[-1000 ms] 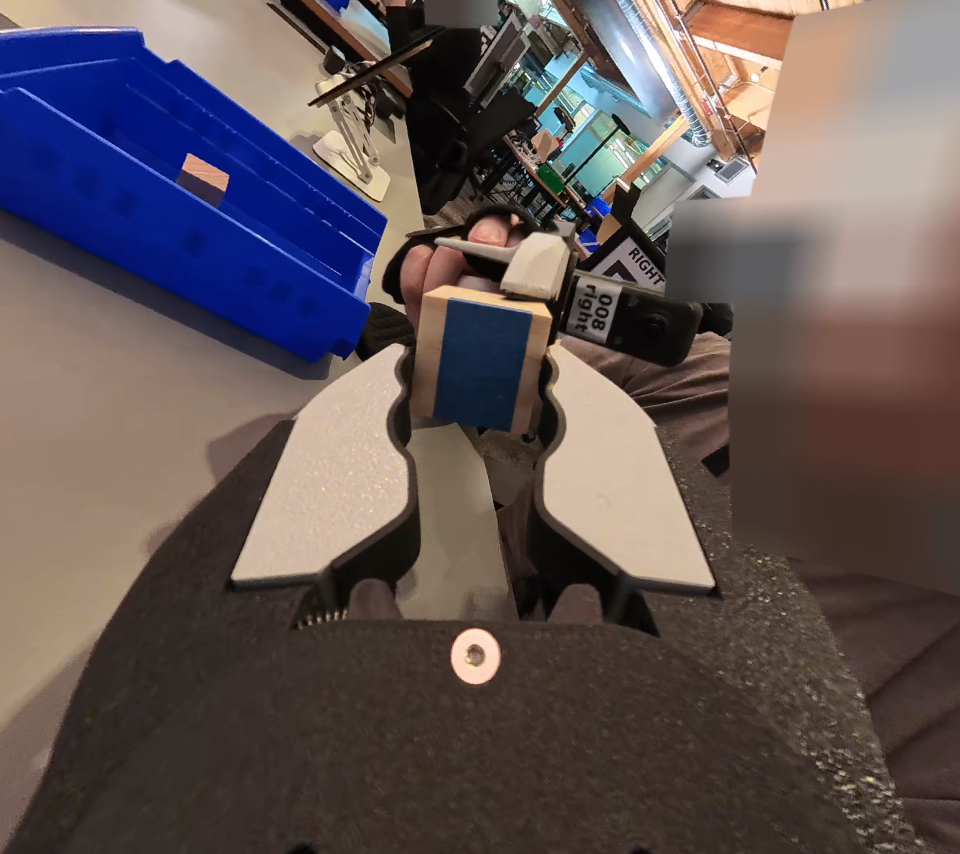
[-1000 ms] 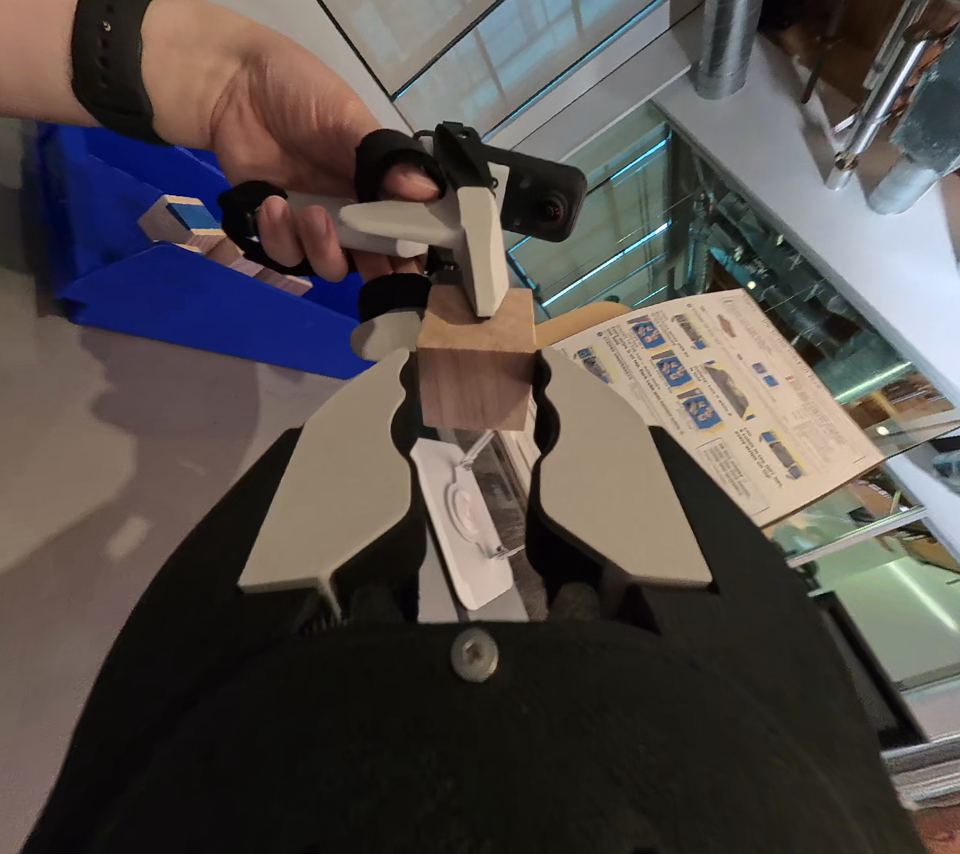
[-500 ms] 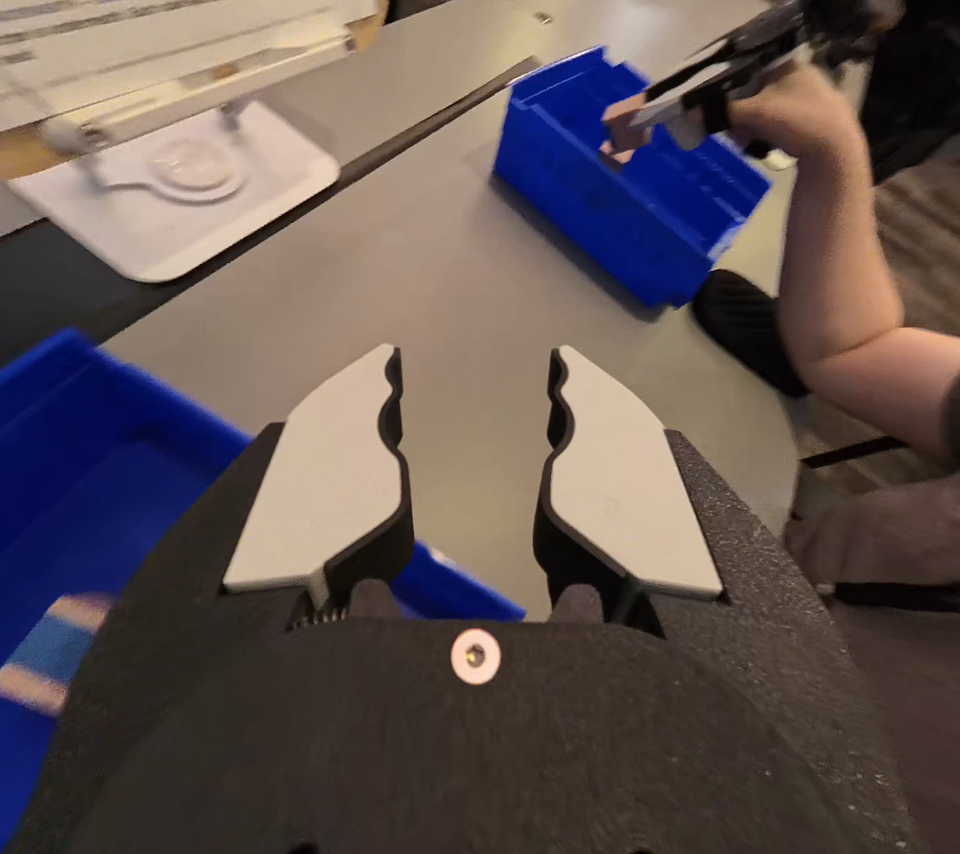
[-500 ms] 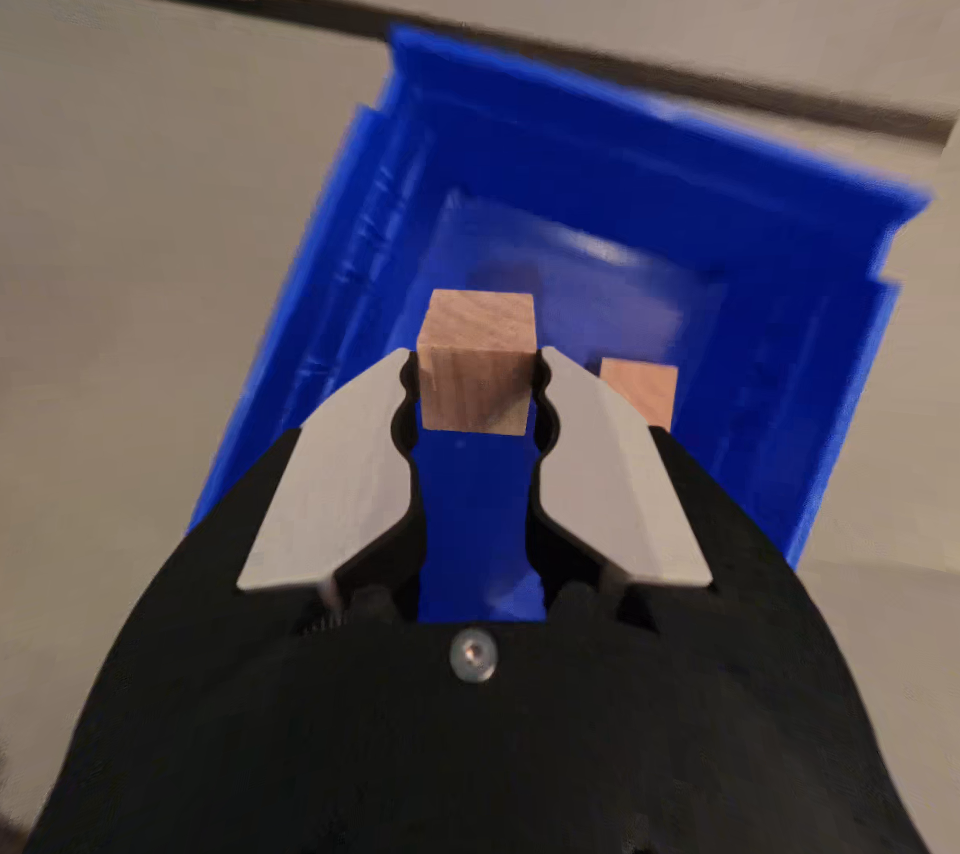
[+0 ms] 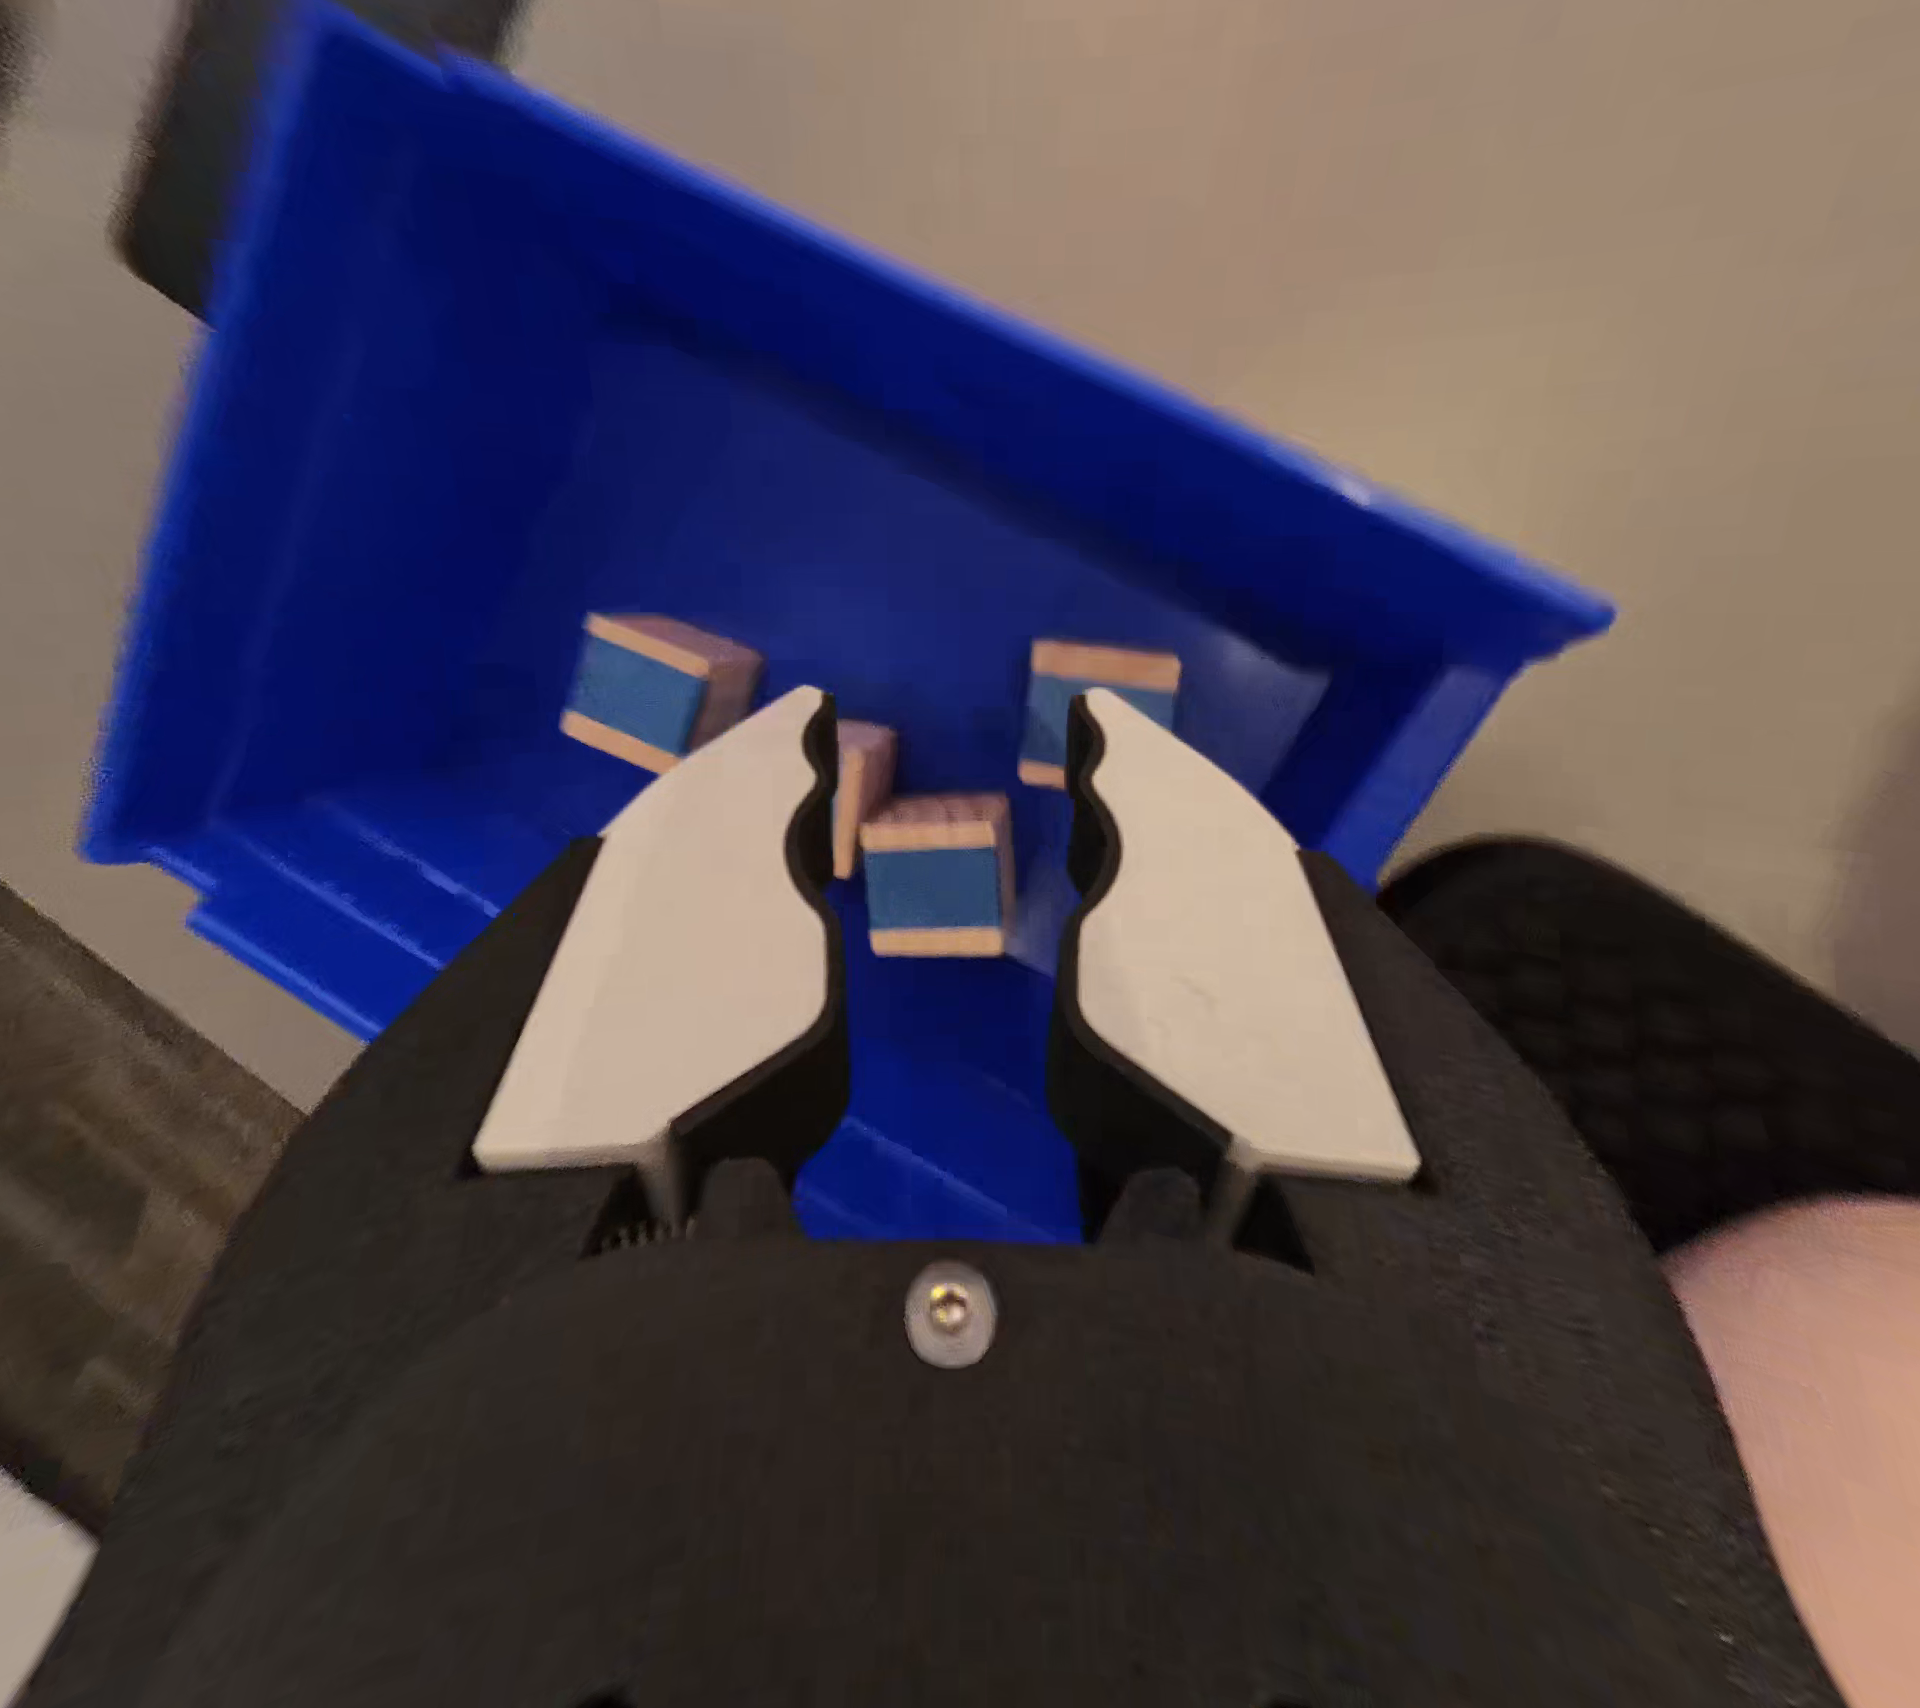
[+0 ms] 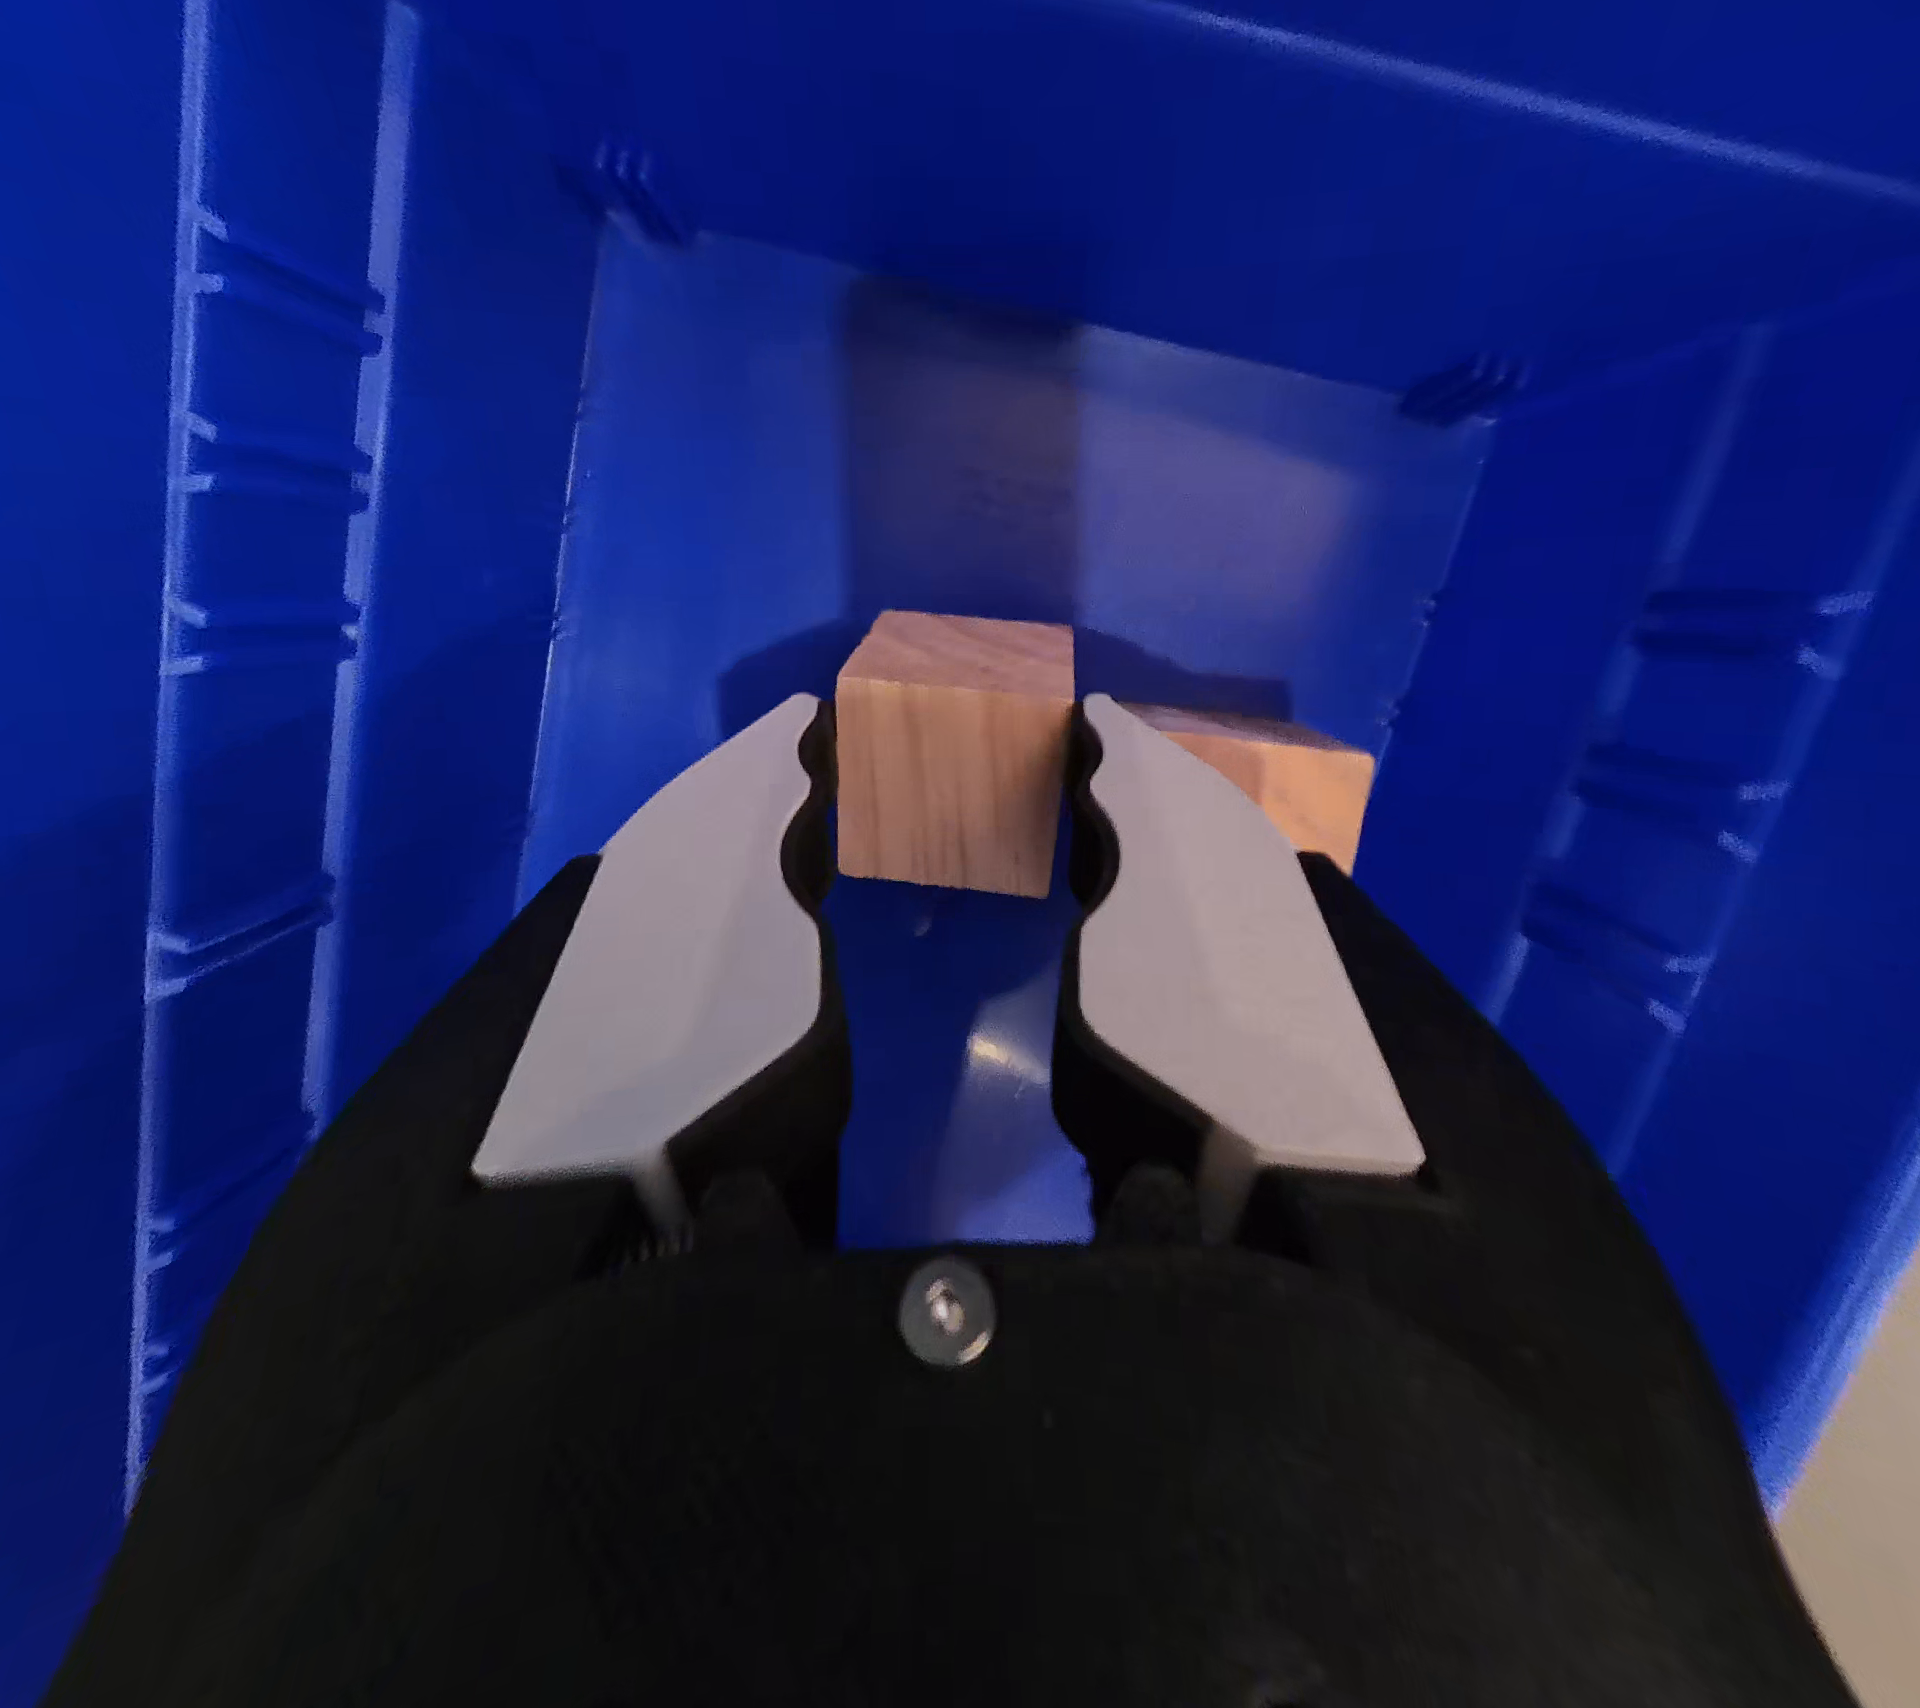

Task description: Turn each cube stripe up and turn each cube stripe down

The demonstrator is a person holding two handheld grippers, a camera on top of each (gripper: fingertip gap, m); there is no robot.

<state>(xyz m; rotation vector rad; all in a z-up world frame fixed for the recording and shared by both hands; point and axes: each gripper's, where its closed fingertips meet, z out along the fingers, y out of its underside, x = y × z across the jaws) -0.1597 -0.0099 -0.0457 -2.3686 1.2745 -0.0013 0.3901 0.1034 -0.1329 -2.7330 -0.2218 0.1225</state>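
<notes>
Your right gripper (image 6: pixel 948 785) has its fingers clamped on the side faces of a plain wooden cube (image 6: pixel 951 775), no stripe showing, held low inside a blue plastic bin (image 6: pixel 312 515) with a second bare wooden cube (image 6: pixel 1304 791) just beside it on the right; lowering it straight ahead looks like the next move. Your left gripper (image 5: pixel 948 785) hangs with fingers apart and empty above another blue plastic bin (image 5: pixel 468 411) on the grey tabletop (image 5: pixel 1351 100). The nearest blue-striped wooden cube (image 5: pixel 935 879) lies directly between and beyond the fingertips, stripe facing you.

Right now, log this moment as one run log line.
left hand-held gripper: open, empty, over blue bin with striped cubes | right hand-held gripper: shut on plain-faced cube, low inside second bin beside another cube
</notes>
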